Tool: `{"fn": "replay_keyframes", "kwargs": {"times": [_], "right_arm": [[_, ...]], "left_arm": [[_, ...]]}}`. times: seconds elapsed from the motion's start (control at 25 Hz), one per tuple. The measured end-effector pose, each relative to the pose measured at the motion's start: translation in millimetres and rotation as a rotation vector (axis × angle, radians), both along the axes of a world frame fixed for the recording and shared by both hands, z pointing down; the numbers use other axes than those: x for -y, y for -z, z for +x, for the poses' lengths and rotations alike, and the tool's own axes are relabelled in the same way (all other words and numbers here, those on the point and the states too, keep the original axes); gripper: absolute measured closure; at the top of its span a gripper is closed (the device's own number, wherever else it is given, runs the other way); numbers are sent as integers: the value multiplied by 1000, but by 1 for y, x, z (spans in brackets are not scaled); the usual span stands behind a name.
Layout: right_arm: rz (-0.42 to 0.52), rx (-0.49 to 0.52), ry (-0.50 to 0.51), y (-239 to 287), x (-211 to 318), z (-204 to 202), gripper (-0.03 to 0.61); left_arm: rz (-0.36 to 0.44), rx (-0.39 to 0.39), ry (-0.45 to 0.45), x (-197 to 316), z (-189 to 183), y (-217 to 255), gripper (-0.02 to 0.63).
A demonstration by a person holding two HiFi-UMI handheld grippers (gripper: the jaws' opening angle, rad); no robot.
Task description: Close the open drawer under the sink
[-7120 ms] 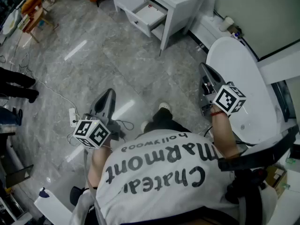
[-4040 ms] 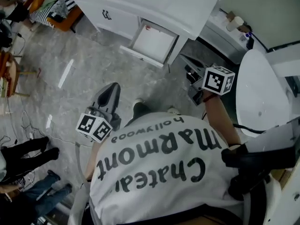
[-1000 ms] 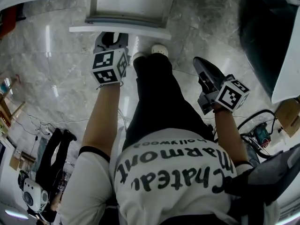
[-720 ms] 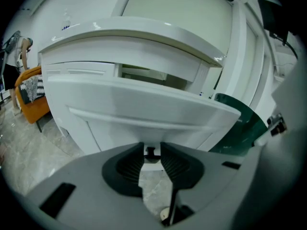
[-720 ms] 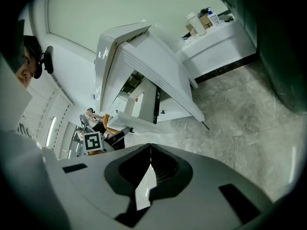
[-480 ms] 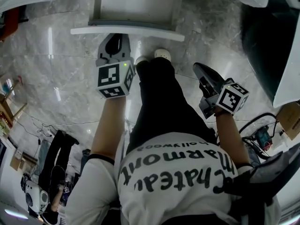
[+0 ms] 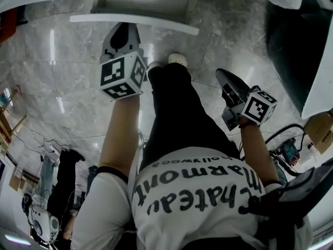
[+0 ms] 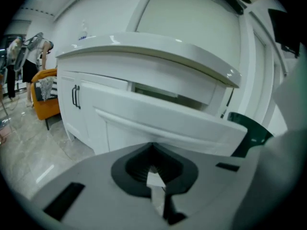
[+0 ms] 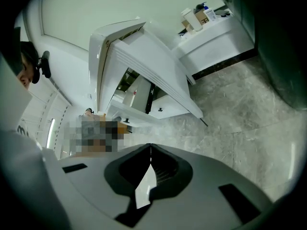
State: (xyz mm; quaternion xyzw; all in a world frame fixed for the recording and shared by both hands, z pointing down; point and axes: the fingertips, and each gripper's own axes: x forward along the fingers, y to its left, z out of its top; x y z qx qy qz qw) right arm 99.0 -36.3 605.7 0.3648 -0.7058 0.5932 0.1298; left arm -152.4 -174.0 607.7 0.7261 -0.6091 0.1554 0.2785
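Note:
The white drawer (image 7: 134, 21) under the sink stands pulled out at the top of the head view, its front panel towards me. My left gripper (image 7: 121, 32) is shut with nothing in it, and its tips sit just below that front panel. In the left gripper view the drawer front (image 8: 163, 123) fills the space just beyond the closed tips (image 8: 152, 146), under the white sink counter (image 8: 158, 47); I cannot tell whether they touch. My right gripper (image 7: 221, 77) hangs shut and empty beside my right leg, and its own view shows its closed tips (image 9: 150, 150) over the marble floor.
White cabinet doors with black handles (image 8: 76, 96) stand left of the drawer, and an orange chair (image 8: 45, 97) stands further left. A dark green object (image 8: 249, 131) is at the drawer's right. My white shoe (image 7: 177, 60) is near the drawer. Cables (image 7: 283, 145) lie on the floor to the right.
My left gripper has closed its jaws and lifted up towards the drawer front. The right gripper has stayed where it was.

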Motion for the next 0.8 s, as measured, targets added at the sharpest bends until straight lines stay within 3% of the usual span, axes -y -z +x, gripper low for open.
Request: {"fn": "replay_keyframes", "kwargs": {"times": [0.24,0.8], "right_arm": [[6,-3,6,-1,-1,1,568],[15,14,-12,-4,0,3,568]], "left_arm": [[55,22,-32,35,-2,12,607],[71,28,-44,51,2,13,607]]}}
